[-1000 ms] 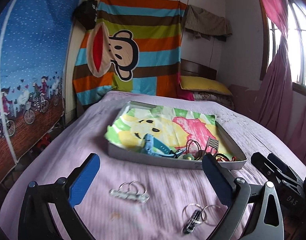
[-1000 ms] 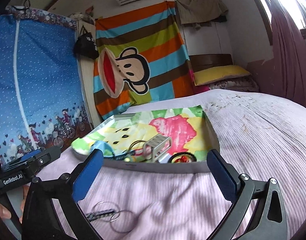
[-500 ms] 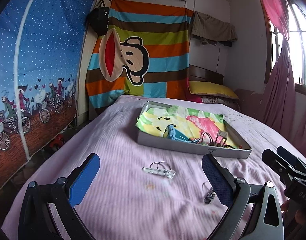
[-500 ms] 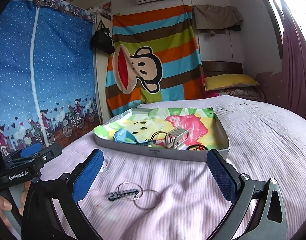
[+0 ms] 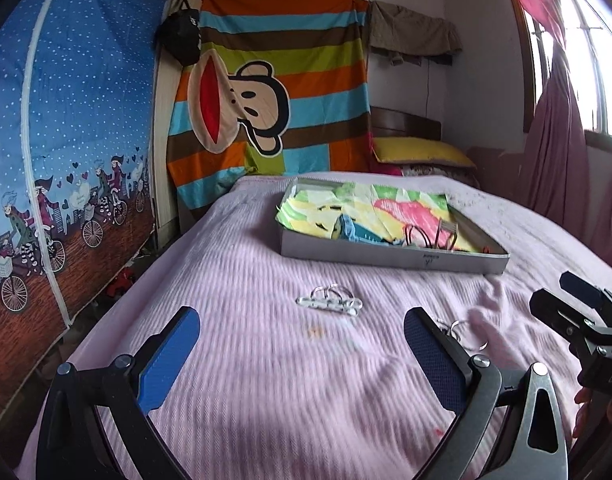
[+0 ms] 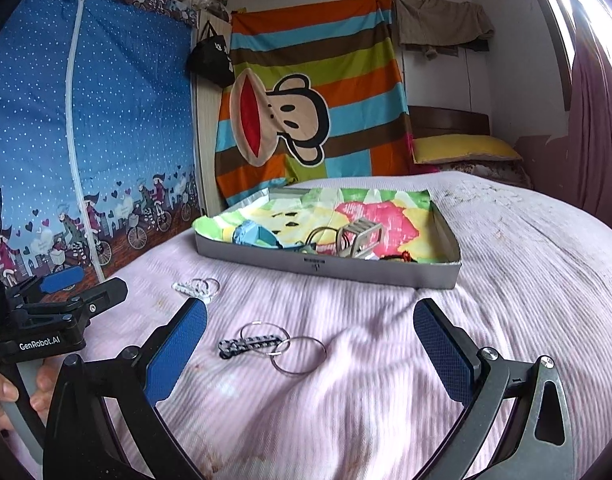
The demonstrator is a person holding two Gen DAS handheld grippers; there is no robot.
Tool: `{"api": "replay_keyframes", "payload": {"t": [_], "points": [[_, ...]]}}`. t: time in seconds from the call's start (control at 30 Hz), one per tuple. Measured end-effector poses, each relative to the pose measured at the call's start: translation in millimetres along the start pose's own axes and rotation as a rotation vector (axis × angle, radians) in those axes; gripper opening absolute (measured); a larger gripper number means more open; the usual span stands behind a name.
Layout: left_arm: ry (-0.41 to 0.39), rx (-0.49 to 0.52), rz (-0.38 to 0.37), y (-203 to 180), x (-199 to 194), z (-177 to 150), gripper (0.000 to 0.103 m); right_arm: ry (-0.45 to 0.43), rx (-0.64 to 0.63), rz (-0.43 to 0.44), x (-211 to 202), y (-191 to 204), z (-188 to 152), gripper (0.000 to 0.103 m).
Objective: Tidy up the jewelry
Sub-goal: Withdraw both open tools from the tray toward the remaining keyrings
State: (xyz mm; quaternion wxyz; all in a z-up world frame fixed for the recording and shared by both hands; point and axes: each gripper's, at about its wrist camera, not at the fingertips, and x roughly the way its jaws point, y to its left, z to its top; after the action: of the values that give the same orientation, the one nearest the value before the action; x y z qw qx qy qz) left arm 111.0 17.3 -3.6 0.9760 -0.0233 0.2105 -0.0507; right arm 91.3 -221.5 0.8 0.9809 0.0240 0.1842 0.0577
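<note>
Left wrist view: the left hand-held gripper (image 5: 302, 344) hangs over the pink bed (image 5: 246, 360) with its blue pads spread wide and nothing between them. A clear piece (image 5: 329, 302) with rings attached lies on the cover ahead of it, between the pads in the picture but apart from both. A second ring piece (image 5: 464, 330) lies partly hidden behind the right-side pad. Farther off sits the tray (image 5: 386, 257), a shallow grey box lined with bright printed paper, which holds a blue item, some wire loops and a small grey object; they are too blurred to name. The right hand-held gripper (image 5: 578, 304) shows at the right edge.

Right wrist view: the right hand-held gripper (image 6: 310, 336) is also wide apart and empty, held low over the bed. The dark piece (image 6: 250, 346), a short dark bar linked to large thin rings, lies on the cover between its pads, touching neither. The clear piece (image 6: 196, 288) lies farther left, near the left hand-held gripper (image 6: 66, 284), which a hand (image 6: 10, 396) holds by the grip. The tray (image 6: 326, 266) stands beyond, well apart from both loose pieces.

As a judgement: the job looks partly done. Several items are in the tray, while two ring pieces remain on the bed and neither is gripped.
</note>
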Motion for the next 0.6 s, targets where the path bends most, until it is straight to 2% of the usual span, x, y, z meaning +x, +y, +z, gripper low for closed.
{"api": "replay_keyframes", "payload": {"t": [0.3, 0.6], "points": [[0.075, -0.02, -0.007, 5, 16, -2, 0.103, 0.074, -0.023, -0.01, 17, 4, -7, 0.101], [0.145, -0.047, -0.023, 8, 29, -6, 0.103, 0.167, 0.006, -0.013, 38, 0, -17, 0.101]]}}
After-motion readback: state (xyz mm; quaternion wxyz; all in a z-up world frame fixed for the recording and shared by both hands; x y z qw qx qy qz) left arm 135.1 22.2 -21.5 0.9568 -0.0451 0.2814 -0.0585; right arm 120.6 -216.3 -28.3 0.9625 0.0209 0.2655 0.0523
